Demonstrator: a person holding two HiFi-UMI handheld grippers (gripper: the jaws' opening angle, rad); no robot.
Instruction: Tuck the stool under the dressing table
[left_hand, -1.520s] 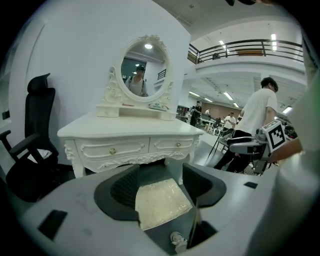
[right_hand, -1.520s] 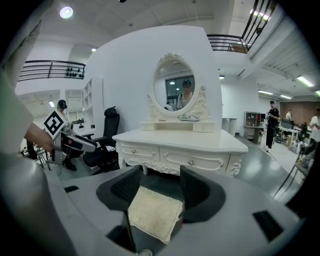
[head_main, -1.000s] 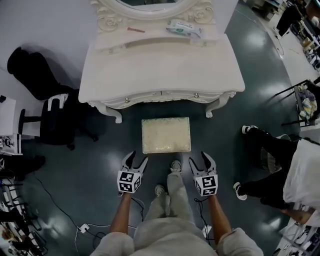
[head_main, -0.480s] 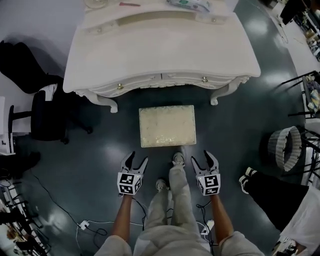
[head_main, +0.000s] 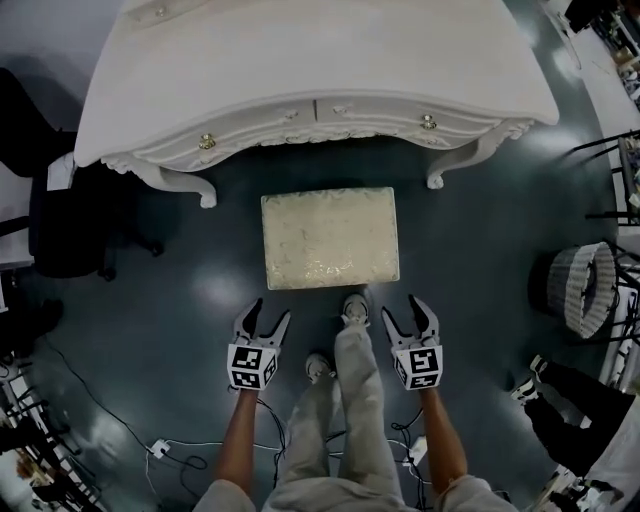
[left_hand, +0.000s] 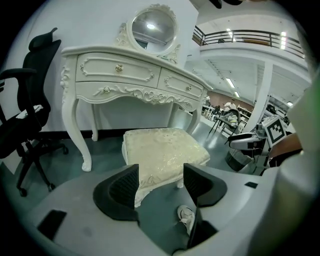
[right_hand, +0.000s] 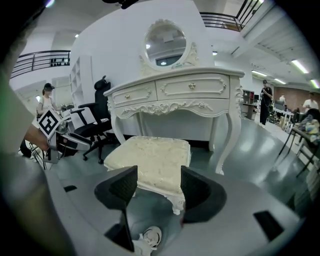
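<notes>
A cream cushioned stool (head_main: 330, 238) stands on the dark floor just in front of the white dressing table (head_main: 310, 75), out from under it. The stool (left_hand: 162, 154) fills the middle of the left gripper view, and the stool (right_hand: 150, 160) shows likewise in the right gripper view, with the table (right_hand: 175, 95) behind. My left gripper (head_main: 262, 322) hangs open near the stool's near left corner, apart from it. My right gripper (head_main: 408, 313) is open too, by the near right corner. Neither holds anything.
A black office chair (head_main: 55, 215) stands left of the table. A grey wicker basket (head_main: 583, 290) sits at the right, with another person's leg (head_main: 570, 400) beyond it. My own feet (head_main: 354, 310) are just behind the stool. Cables (head_main: 170, 450) lie on the floor.
The view has moved forward and down towards the table; the stool now looks larger and nearer. Both grippers stay open and level. The person at the right has shifted further away.
</notes>
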